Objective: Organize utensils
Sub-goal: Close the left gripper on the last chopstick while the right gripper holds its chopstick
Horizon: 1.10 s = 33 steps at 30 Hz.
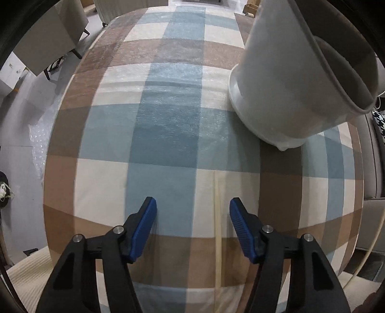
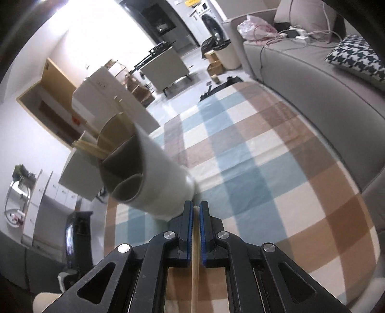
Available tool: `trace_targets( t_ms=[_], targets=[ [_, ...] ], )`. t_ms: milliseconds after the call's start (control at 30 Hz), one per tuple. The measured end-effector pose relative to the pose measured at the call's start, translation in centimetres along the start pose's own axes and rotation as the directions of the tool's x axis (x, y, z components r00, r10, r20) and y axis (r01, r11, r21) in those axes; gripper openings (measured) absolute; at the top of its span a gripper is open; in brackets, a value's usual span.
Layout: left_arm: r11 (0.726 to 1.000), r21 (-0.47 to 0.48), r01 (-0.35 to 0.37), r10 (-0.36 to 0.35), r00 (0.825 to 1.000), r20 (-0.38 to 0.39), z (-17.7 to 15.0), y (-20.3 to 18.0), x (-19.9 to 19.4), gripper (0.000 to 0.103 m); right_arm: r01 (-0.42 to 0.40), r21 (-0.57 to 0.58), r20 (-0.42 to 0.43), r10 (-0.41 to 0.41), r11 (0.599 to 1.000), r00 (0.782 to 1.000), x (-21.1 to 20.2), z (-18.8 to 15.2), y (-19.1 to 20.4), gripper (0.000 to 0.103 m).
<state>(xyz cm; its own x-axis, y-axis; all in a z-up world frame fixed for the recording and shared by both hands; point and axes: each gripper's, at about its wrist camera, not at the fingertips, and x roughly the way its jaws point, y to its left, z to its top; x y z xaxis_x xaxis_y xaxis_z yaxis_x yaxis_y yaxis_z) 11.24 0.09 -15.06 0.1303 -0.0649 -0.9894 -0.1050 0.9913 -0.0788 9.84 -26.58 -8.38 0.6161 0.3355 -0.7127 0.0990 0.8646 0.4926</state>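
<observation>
left gripper (image 1: 192,209): jaws apart, empty, chopstick (image 1: 217,216) on cloth (image 1: 168,134) between them, nearer right pad | right gripper (image 2: 196,211): clamped on chopstick (image 2: 195,264) | holder (image 2: 154,178): just ahead-left of right tips, sticks inside

I find no text I can read in either wrist view. A yellow sign (image 2: 191,2) at the top edge of the right wrist view, and a small red patch (image 2: 76,119) in the wooden wall recess (image 2: 48,106), may carry lettering, but both are too small and blurred for me to make out. The white cabinet (image 2: 105,96) shows two small dark marks near its top that I cannot read as characters.
</observation>
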Motion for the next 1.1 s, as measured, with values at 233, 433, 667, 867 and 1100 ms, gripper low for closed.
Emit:
trace_targets(
  t_ms=[233,433,667,867,1100],
  targets=[
    [0.995,0.062,-0.073,0.071,0.997,0.028,0.1,-1.0,-0.2,0.038,0.012,0.001,0.033,-0.012,1.000,0.999,0.5,0.8,-0.9,0.005],
    [0.996,0.078,-0.051,0.049,0.998,0.034,-0.2,-1.7,-0.4,0.001,0.014,-0.028,0.039,-0.013,1.000,0.999,0.7,0.9,-0.3,0.005],
    [0.999,0.047,0.015,-0.021,0.991,0.135,-0.7,-0.4,-3.2,0.000,0.009,-0.079,0.063,-0.004,0.997,0.998,0.2,0.7,0.7,0.005],
    [0.991,0.094,0.091,-0.112,0.961,0.252,-2.2,-0.3,-8.0,0.000,0.040,-0.210,0.122,-0.014,0.977,0.992,-0.9,0.4,2.8,0.005],
    [0.985,0.100,0.137,-0.159,0.953,0.260,-3.3,0.1,-10.7,0.000,0.033,-0.297,0.163,0.017,0.954,0.986,-2.8,-0.3,4.9,0.005]
  ],
)
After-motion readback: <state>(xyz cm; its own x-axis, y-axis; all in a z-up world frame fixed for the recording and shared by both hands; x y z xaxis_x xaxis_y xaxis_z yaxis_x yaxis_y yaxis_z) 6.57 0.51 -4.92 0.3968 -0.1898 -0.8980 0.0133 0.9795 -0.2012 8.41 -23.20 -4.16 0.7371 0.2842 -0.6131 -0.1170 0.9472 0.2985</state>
